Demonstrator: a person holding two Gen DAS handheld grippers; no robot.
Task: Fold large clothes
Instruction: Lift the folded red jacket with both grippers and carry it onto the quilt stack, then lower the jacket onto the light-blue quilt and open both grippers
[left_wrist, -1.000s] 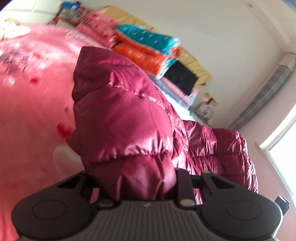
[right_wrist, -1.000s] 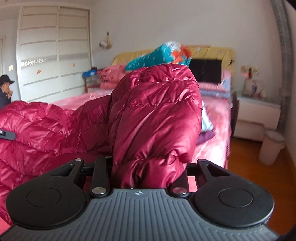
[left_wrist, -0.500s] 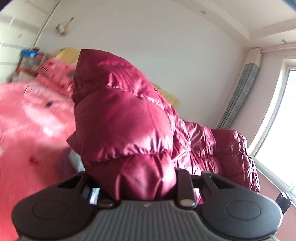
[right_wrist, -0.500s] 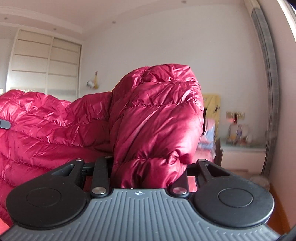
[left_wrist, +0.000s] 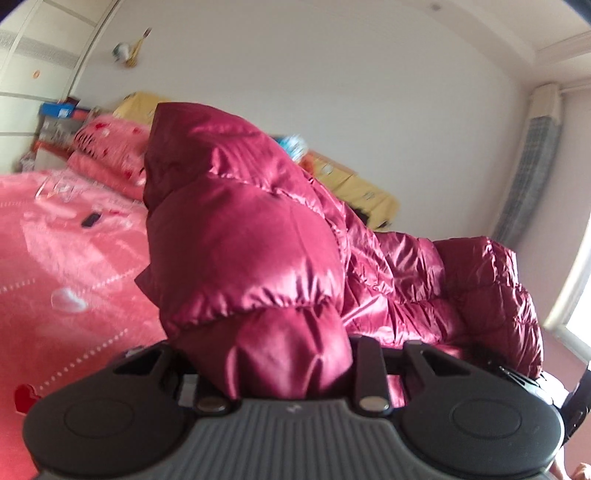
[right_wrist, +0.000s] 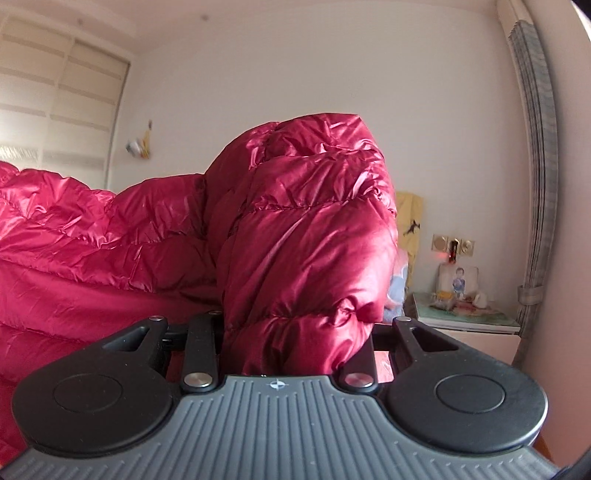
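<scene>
A shiny crimson down jacket (left_wrist: 240, 240) hangs lifted above the pink bed, held at two places. In the left wrist view a puffy fold of it fills the jaws of my left gripper (left_wrist: 280, 373), which is shut on it; the fingertips are buried in the fabric. The rest of the jacket trails away to the right. In the right wrist view another bunched fold of the jacket (right_wrist: 306, 240) sits between the jaws of my right gripper (right_wrist: 295, 354), also shut on it. From there the jacket stretches off to the left.
The pink bedspread (left_wrist: 55, 258) lies below left, with a small dark object (left_wrist: 91, 219) on it, pink pillows (left_wrist: 110, 147) and a yellow headboard (left_wrist: 354, 184) behind. A nightstand (right_wrist: 465, 317), a grey curtain (right_wrist: 539, 184) and a white wardrobe (right_wrist: 55, 110) stand around.
Both grippers have risen and swung sideways with the jacket still held. The bed has dropped low in both views and the walls now fill the background; the stacked bedding has passed out of sight.
</scene>
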